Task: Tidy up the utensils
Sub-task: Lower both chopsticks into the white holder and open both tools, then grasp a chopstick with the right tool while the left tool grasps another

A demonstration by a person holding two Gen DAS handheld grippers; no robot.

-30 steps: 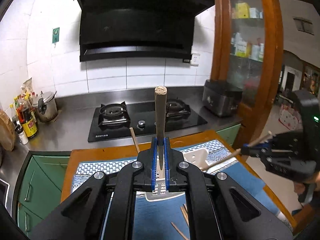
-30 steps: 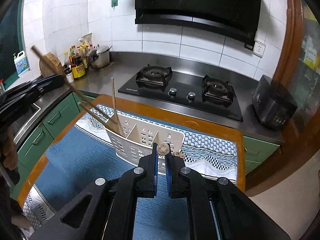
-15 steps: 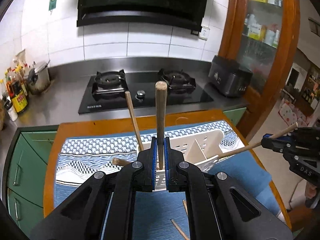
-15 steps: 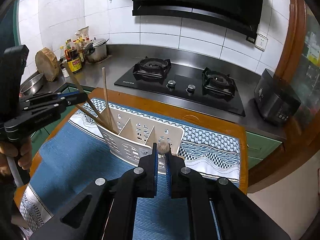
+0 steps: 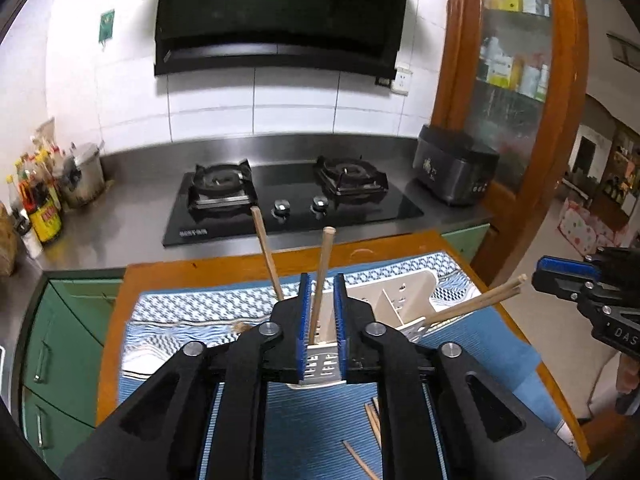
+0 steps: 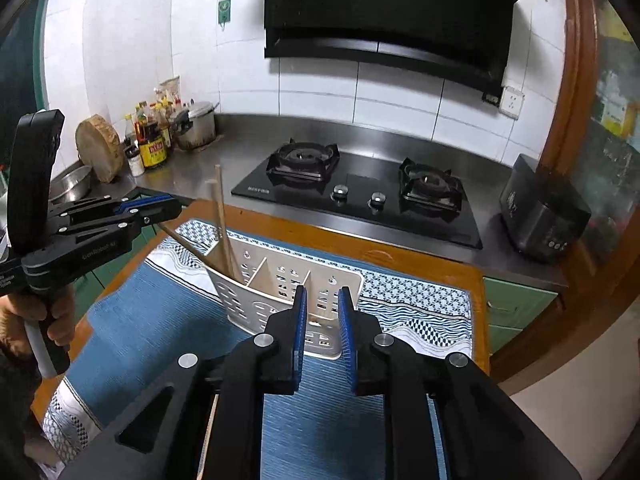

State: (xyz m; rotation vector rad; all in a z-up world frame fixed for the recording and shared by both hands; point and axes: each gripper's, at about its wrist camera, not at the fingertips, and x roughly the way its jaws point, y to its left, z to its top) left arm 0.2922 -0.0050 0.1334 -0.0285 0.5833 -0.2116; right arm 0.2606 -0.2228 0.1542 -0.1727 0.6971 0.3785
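A white slotted utensil holder (image 5: 400,292) (image 6: 280,280) stands on the blue mat. My left gripper (image 5: 322,280) is over its near end and its jaws are opening. A wooden chopstick (image 5: 323,256) stands loose between the pads, which do not touch it. Another chopstick (image 5: 268,252) leans in the same compartment. My right gripper (image 6: 323,292) (image 5: 538,270) is at the holder's other end with its jaws opening too. Two chopsticks (image 5: 480,300) lean out of that end towards it, free of the pads. The left gripper (image 6: 176,204) shows at the left of the right wrist view.
Several loose chopsticks (image 5: 372,416) lie on the mat (image 6: 168,320) near me. The mat covers a wooden table (image 5: 224,264). Beyond it run a steel counter, a black gas hob (image 6: 360,196), sauce bottles (image 6: 152,148), a pot and a black appliance (image 6: 540,216).
Both grippers' jaws have parted and let go of their chopsticks, which now rest in the holder. The left gripper has dropped lower towards the holder.
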